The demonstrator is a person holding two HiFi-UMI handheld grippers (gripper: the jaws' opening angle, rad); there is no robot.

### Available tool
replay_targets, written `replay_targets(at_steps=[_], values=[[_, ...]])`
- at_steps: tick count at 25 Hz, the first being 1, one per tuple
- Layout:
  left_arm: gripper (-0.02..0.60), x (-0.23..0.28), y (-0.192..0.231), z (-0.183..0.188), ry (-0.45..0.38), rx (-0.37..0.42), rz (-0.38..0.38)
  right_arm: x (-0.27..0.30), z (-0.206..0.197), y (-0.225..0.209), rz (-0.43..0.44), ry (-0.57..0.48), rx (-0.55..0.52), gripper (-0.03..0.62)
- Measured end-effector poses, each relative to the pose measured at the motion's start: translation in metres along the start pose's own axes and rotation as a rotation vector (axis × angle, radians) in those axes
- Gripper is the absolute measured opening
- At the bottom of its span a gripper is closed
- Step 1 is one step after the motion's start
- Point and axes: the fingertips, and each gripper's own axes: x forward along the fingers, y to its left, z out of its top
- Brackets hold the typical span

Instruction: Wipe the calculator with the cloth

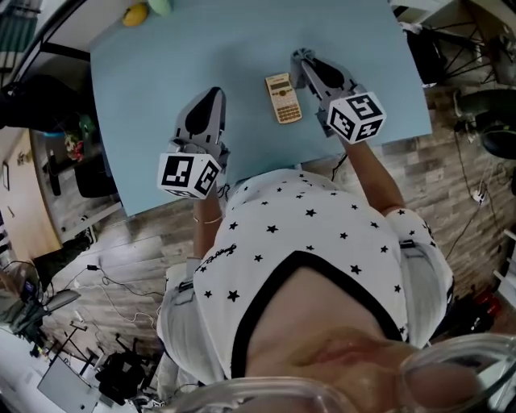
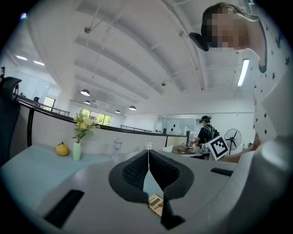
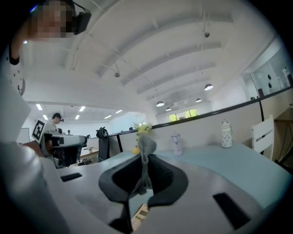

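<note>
A small beige calculator (image 1: pixel 283 98) lies flat on the light blue table (image 1: pixel 161 73), between my two grippers. It shows under the jaws in the left gripper view (image 2: pixel 156 204) and in the right gripper view (image 3: pixel 139 215). My left gripper (image 1: pixel 211 93) hovers left of it, above the table, its jaws pressed together with nothing between them (image 2: pixel 148 153). My right gripper (image 1: pixel 299 56) is just right of the calculator's far end and is shut on a grey cloth (image 3: pixel 146 147), which sticks up past the fingertips and hangs below them.
A yellow fruit (image 1: pixel 135 14) and a green object (image 1: pixel 161 5) sit at the table's far left edge. A vase of flowers (image 2: pixel 77 148), a glass (image 2: pixel 117 146) and a white jar (image 3: pixel 226 134) stand along the far side. A white chair (image 3: pixel 262 132) is beyond the table.
</note>
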Motion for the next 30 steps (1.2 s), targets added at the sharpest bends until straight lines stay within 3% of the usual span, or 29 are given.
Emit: replay_targets(at_steps=[4,10,30], values=[[0.029,0.006,-0.001,0.002,-0.010,-0.006,-0.017,-0.006,0.039,0.020,0.045,-0.086,-0.063,0.035],[0.029,0.009,0.000,0.002,-0.006,-0.006,-0.027,-0.013,0.062,0.036,0.076,-0.144,-0.078,0.035],[0.029,-0.004,0.016,0.003,0.008,0.006,0.013,0.002,0.059,0.052,0.117,-0.143,-0.089,0.032]])
